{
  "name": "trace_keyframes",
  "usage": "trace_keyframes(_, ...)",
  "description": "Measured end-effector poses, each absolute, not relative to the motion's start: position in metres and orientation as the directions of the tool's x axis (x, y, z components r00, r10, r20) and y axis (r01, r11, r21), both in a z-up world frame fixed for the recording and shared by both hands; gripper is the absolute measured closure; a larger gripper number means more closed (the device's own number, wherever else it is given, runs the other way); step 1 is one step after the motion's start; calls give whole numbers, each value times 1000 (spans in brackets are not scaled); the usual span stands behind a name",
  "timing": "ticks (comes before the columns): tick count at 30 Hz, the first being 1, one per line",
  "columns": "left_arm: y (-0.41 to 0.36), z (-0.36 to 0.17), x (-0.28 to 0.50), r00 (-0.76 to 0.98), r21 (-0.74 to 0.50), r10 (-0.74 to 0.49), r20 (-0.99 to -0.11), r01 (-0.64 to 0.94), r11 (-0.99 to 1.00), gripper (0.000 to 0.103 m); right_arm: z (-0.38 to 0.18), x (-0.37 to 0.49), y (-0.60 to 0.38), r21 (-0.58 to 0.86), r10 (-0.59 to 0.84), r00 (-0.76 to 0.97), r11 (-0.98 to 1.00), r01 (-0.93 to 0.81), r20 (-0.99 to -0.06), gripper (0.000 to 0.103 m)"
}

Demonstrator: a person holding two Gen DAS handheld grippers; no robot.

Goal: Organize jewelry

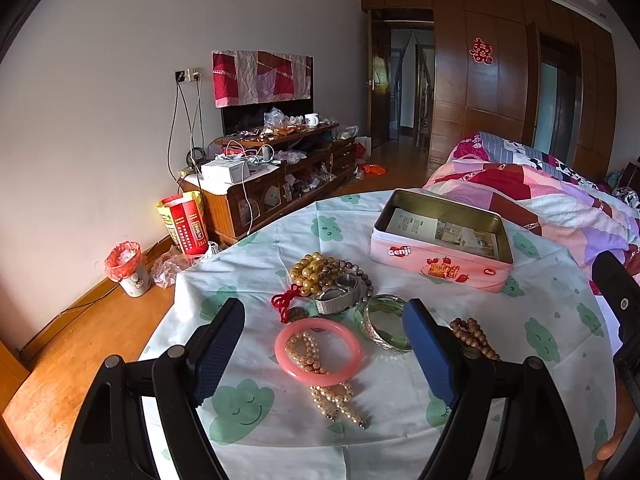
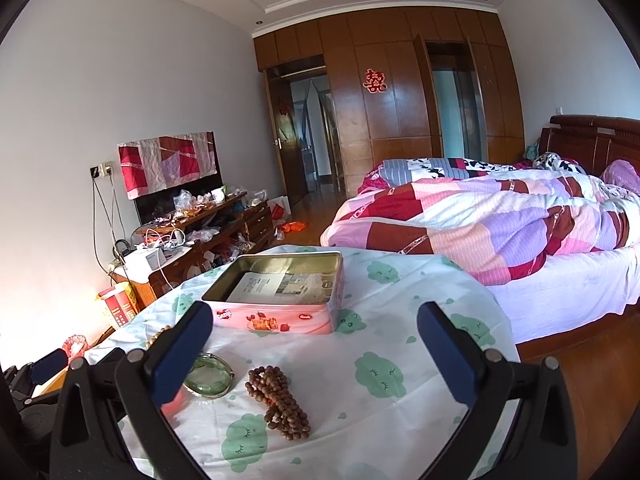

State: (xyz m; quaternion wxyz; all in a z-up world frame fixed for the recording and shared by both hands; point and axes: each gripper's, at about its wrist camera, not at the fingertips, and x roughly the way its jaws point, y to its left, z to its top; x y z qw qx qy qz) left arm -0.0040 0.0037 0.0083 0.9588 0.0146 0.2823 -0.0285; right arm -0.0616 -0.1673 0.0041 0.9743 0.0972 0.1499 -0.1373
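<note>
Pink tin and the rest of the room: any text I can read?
"cenji": white logo on the pink tin.
Red double-happiness sign: on the wardrobe door.
Paper in the tin: print too small.
Red carton on the floor: characters too blurred.

On the round table (image 1: 400,400) there is one open pink tin (image 1: 440,256), one pink bangle (image 1: 318,352), one green bangle (image 1: 384,322), one pearl necklace (image 1: 332,396), one string of brown wooden beads (image 2: 278,400), one string of yellow beads (image 1: 310,272), one silver watch (image 1: 338,296) and one red cord (image 1: 284,302).
</note>
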Motion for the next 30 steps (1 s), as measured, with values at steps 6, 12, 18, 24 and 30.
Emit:
trace_keyframes(6, 4, 8, -4, 840, 11, -47, -541, 63, 998, 22, 5, -61, -168, 146, -236, 917, 944, 294, -321, 0)
trace_keyframes(12, 4, 8, -4, 838, 11, -46, -544, 62, 998, 22, 5, -61, -168, 147, -238, 917, 944, 296, -321, 0)
trace_keyframes(18, 3, 7, -5, 837, 10, -46, -546, 61, 998, 22, 5, -61, -168, 148, -236, 917, 944, 295, -321, 0)
trace_keyframes(24, 4, 7, -5, 836, 8, -45, -546, 58, 998, 22, 5, -61, -168, 147, -236, 917, 944, 295, -322, 0)
trace_keyframes(30, 4, 7, -5, 836, 6, -45, -546, 57, 998, 22, 5, -61, -168, 148, -237, 916, 944, 296, -323, 0)
